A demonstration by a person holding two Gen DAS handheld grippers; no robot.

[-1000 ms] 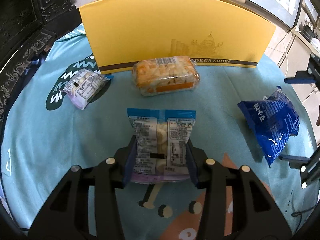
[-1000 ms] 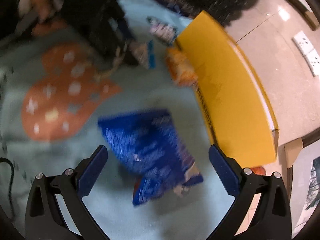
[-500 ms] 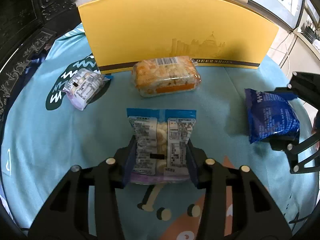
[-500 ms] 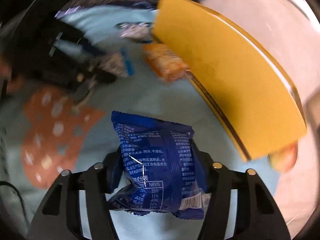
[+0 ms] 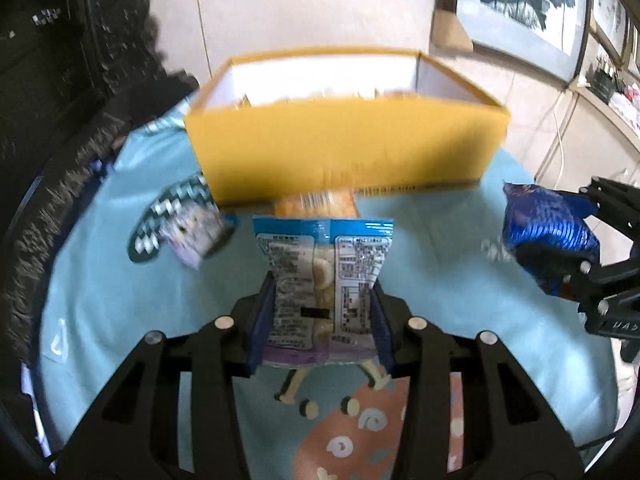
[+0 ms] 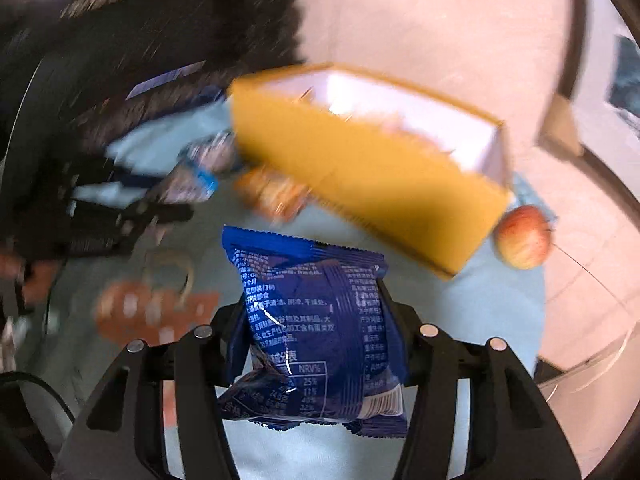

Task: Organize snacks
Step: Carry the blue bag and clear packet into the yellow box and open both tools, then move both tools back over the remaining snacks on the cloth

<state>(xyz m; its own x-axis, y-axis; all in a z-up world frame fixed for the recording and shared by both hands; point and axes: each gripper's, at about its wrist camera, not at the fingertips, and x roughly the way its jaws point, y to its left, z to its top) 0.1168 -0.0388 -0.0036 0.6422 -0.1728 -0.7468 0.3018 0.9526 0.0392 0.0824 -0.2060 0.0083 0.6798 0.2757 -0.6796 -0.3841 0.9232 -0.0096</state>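
While both packets hang clear of the table (image 5: 100,292) with its light-blue printed cloth, the step in hand looks like the carry to the open yellow cardboard box (image 5: 344,152), and doing it well means clearing the box's near wall before letting go. The left tongs (image 5: 320,320) pinch a clear, blue-topped packet of round biscuits (image 5: 324,276) by its lower half, directly in front of the box. The right tongs (image 6: 316,356), whose jaws have just been closing, now clamp a dark blue foil snack bag (image 6: 316,332) between them, in front of the box's right end. Each packet's loose upper part should go over the near wall first, and the tongs should spread only once the packet is above the white interior, so nothing catches on the rim or slides down outside. An orange-wrapped bread packet (image 5: 316,204) and a small pale purple packet (image 5: 192,236) lie against the foot of the box's near wall, so neither carry should dip low there. A red-yellow apple (image 6: 522,236) sits just beside the box's right corner, away from either path.
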